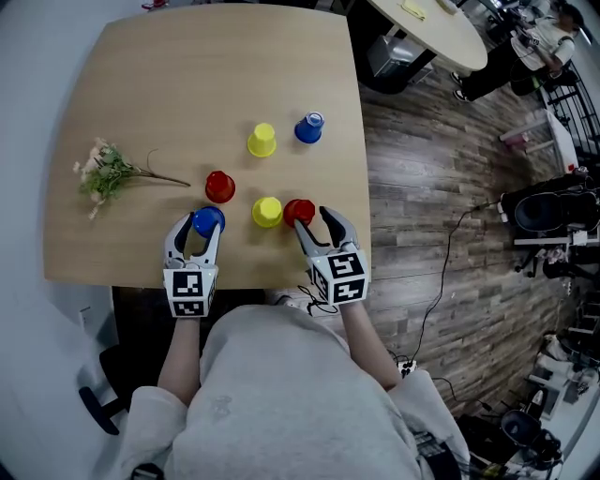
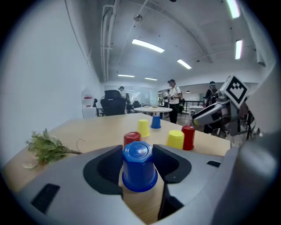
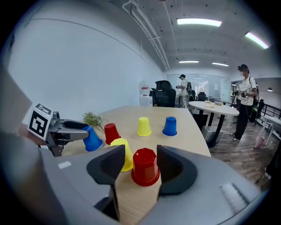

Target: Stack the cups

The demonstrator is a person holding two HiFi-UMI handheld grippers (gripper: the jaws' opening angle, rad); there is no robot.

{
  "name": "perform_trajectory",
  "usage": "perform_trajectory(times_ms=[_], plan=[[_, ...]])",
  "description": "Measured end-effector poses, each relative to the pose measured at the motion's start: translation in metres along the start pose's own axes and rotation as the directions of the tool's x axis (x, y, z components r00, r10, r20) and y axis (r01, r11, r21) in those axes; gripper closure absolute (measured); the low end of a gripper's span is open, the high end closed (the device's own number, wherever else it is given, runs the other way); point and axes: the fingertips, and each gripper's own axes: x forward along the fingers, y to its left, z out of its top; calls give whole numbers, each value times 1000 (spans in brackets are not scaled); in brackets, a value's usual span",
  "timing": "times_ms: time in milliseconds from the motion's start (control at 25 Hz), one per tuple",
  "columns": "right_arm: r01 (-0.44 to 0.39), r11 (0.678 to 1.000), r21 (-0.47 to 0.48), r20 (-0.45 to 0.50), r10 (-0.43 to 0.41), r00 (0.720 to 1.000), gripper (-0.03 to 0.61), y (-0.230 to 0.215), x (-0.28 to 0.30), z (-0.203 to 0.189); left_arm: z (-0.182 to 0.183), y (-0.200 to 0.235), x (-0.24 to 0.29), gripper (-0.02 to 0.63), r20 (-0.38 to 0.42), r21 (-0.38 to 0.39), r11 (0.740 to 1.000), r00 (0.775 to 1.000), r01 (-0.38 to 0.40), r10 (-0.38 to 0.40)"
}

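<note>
Six upturned cups stand on the wooden table point(image 1: 169, 84). The near blue cup point(image 1: 207, 221) point(image 2: 139, 169) sits between the fingers of my left gripper point(image 1: 200, 228) point(image 2: 137, 151), which is open and fits closely around it. A red cup point(image 1: 298, 211) point(image 3: 145, 169) stands inside my open right gripper point(image 1: 312, 220) point(image 3: 141, 158), with a gap on its left side. A yellow cup point(image 1: 267, 212) touches that red cup on its left. Farther off are another red cup point(image 1: 219, 186), a yellow cup point(image 1: 262, 141) and a blue cup point(image 1: 309, 128).
A sprig of dried flowers point(image 1: 108, 173) lies at the table's left. The table's near edge runs just under both grippers, and its right edge drops to wooden floor point(image 1: 422, 187). A round table point(image 1: 441, 28) and people stand farther back.
</note>
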Motion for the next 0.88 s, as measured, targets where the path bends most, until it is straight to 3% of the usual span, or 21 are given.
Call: perform_trajectory(times_ms=[240,680,760,880], plan=[[19,1000,22,15,-20,1000,342,1,-5,-1,7,-51,30,393,-8,65,989,991,135,-134],[49,998,36,17,-49,999,342,-7,-8,1,8,-61,57,391,-26,107,977,983,182,-180],[49,998,36,19,-50,999,342,-9,-6,3,12,-64,52,391,-7,100,975,980,199,-200],[49,998,40,23,-50,998,342,-11,-4,6,35,-58,35,391,94,89,978,976,190,-198]])
